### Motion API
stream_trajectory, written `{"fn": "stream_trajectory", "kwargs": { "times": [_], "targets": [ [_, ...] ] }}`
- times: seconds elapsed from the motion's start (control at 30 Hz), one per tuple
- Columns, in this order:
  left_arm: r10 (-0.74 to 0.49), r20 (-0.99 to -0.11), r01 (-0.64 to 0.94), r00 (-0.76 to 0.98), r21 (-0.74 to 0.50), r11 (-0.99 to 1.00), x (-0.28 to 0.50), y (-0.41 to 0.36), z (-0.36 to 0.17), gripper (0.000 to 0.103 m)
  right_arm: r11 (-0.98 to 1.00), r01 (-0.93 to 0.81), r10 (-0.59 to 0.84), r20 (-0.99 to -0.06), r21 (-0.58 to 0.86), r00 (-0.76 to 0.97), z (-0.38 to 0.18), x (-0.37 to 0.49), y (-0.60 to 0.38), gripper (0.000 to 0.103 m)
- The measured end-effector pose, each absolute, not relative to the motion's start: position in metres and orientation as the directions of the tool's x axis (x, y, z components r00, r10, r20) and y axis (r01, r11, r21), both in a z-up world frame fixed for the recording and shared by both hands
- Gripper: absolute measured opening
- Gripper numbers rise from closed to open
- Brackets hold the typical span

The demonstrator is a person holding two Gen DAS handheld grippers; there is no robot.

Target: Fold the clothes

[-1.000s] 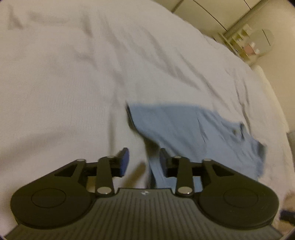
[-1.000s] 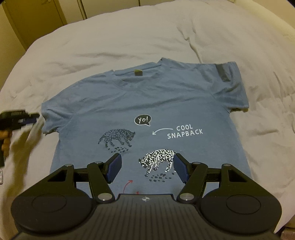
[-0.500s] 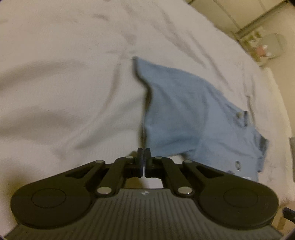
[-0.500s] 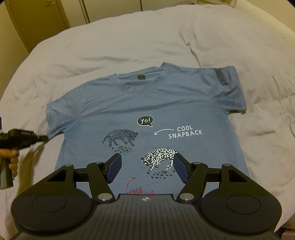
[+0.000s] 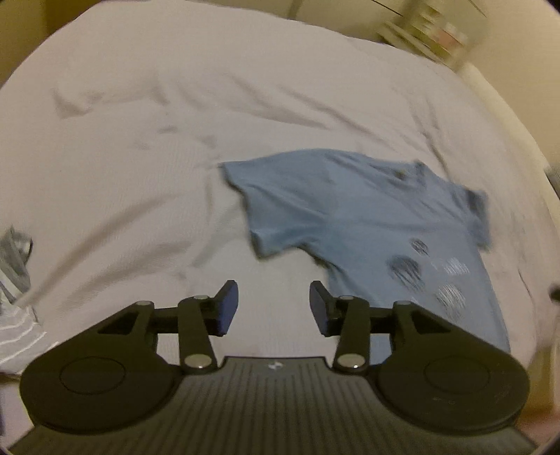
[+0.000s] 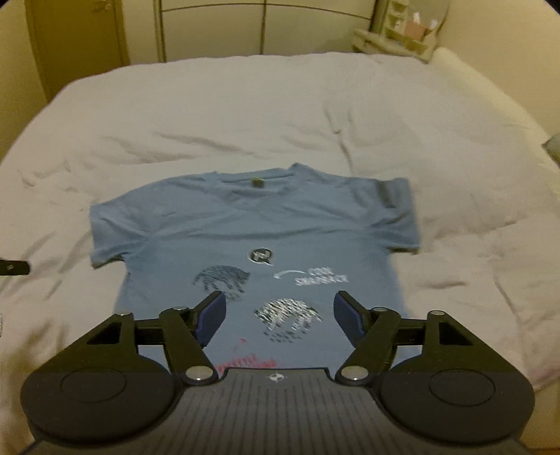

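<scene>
Blue printed t-shirt (image 6: 259,224) lies flat on wrinkled white bedding (image 6: 245,115).

Both wrist views over one T-shirt (image 6: 259,227)

- Both views smeared by motion blur.
- Printed white lettering (image 6: 321,276) on blue cotton T-shirt (image 6: 315,217), centre of right wrist view: blurred, hardly readable.
- Red print (image 6: 245,364) at lower hem: lower part hidden behind black gripper body, unreadable.
- Small black object (image 6: 14,267) at left edge of right wrist view: cut off by frame, cannot tell what it is.
- Grey striped fabric (image 5: 15,308) at left edge of left wrist view: cut off, kind of garment unclear.
- Pale shelf with small items (image 5: 434,31), upper right: too blurred to identify.
</scene>
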State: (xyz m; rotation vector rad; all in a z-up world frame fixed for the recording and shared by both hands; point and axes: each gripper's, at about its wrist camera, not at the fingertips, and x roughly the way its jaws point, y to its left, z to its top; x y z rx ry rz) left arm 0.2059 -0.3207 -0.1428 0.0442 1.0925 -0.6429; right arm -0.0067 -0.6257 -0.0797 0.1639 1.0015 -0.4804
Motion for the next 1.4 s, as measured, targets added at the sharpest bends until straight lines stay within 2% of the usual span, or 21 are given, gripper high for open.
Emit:
{"fn": "stream_trajectory", "kwargs": {
  "times": [0.1,0.17,0.23,0.37,0.47,0.7,1.03,1.2,1.4],
  "targets": [
    [-0.478,-0.833,0.575,0.278,-0.254,0.778,0.176,-0.335,-0.120,0.055,0.864,0.495,-0.329,-0.847,-0.091,0.418,-0.068,-0.018,-0.617,0.082],
    [-0.485,-0.832,0.623,0.271,-0.233,0.747,0.157,-0.344,-0.108,0.067,0.856,0.509,-0.333,-0.849,-0.089,0.411,-0.063,-0.027,-0.611,0.085],
    [-0.485,-0.829,0.668,0.278,-0.196,0.718,0.137,-0.351,-0.096,0.071,0.849,0.520,-0.336,-0.851,-0.089,0.403,-0.057,-0.034,-0.606,0.088],
    [-0.475,-0.824,0.721,0.307,-0.124,0.681,0.109,-0.361,-0.081,0.097,0.843,0.535,-0.311,-0.865,-0.060,0.393,-0.051,-0.052,-0.603,0.088],
    [-0.469,-0.825,0.752,0.314,-0.085,0.654,0.095,-0.368,-0.073,0.101,0.843,0.537,-0.293,-0.871,-0.040,0.395,-0.048,-0.064,-0.605,0.088],
    [-0.430,-0.829,0.751,0.356,-0.019,0.660,0.066,-0.383,-0.064,0.101,0.852,0.523,-0.262,-0.877,-0.015,0.402,-0.052,-0.091,-0.623,0.088],
    [-0.389,-0.829,0.704,0.401,0.008,0.710,0.034,-0.388,-0.053,0.101,0.879,0.472,-0.172,-0.884,0.061,0.435,-0.075,-0.107,-0.644,0.088],
    [-0.333,-0.836,0.676,0.437,0.062,0.734,0.049,-0.363,-0.057,0.101,0.913,0.401,-0.138,-0.869,0.074,0.476,-0.080,-0.084,-0.623,0.088],
    [-0.305,-0.824,0.715,0.477,0.163,0.680,0.117,-0.334,-0.073,0.101,0.971,0.239,-0.138,-0.832,-0.007,0.538,-0.085,-0.031,-0.563,0.087]
  ]
}}
